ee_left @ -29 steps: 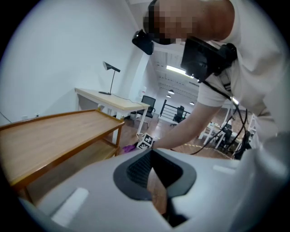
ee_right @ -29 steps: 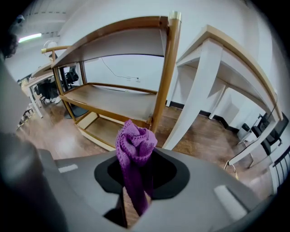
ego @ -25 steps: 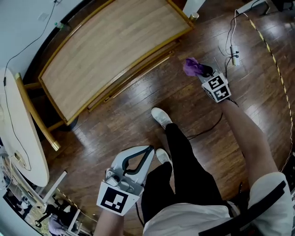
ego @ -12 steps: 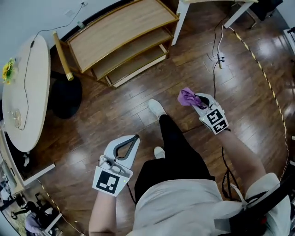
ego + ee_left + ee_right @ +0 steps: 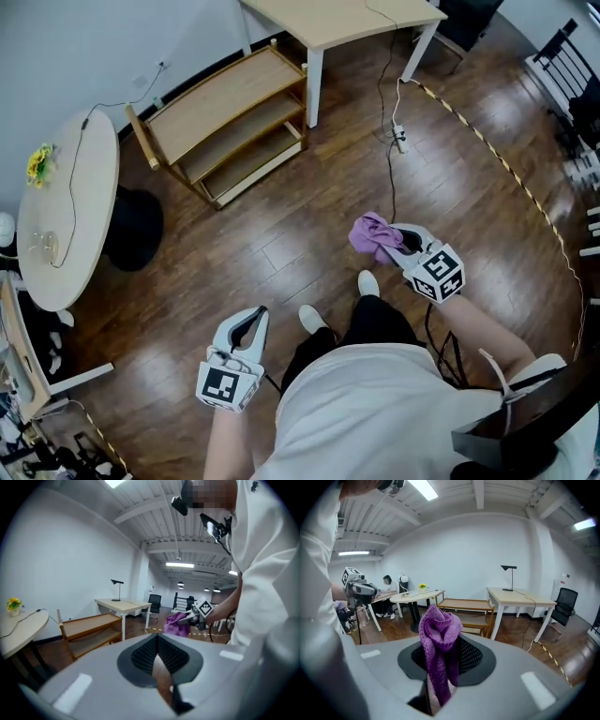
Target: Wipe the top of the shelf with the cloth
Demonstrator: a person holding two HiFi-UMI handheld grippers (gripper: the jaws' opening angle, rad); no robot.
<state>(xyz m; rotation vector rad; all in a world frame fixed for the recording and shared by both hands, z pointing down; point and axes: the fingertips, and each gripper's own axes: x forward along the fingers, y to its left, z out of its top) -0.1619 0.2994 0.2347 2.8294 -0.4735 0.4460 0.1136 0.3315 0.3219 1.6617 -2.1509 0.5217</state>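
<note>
The low wooden shelf [image 5: 221, 114] stands by the far wall, some steps from me; its top board is bare. A purple knitted cloth [image 5: 372, 237] bunches out of my right gripper [image 5: 392, 241], which is shut on it above the floor. In the right gripper view the cloth [image 5: 439, 641] stands up from between the jaws, with the shelf [image 5: 468, 605] far beyond. My left gripper [image 5: 254, 317] hangs low at the left, shut and holding nothing. The left gripper view shows its closed pads [image 5: 149, 654], the shelf [image 5: 90, 624] and the cloth [image 5: 175, 623] in the distance.
A tan desk [image 5: 339, 19] stands right of the shelf, and a round white table [image 5: 67, 217] on a black base stands to its left. A cable [image 5: 387, 141] and a striped tape line [image 5: 506, 173] run across the dark wooden floor. My shoes [image 5: 314, 319] are below me.
I have backed away from the shelf, which has shrunk toward the upper left of the head view. The right gripper keeps the cloth and now sits nearer my body; the left stays shut.
</note>
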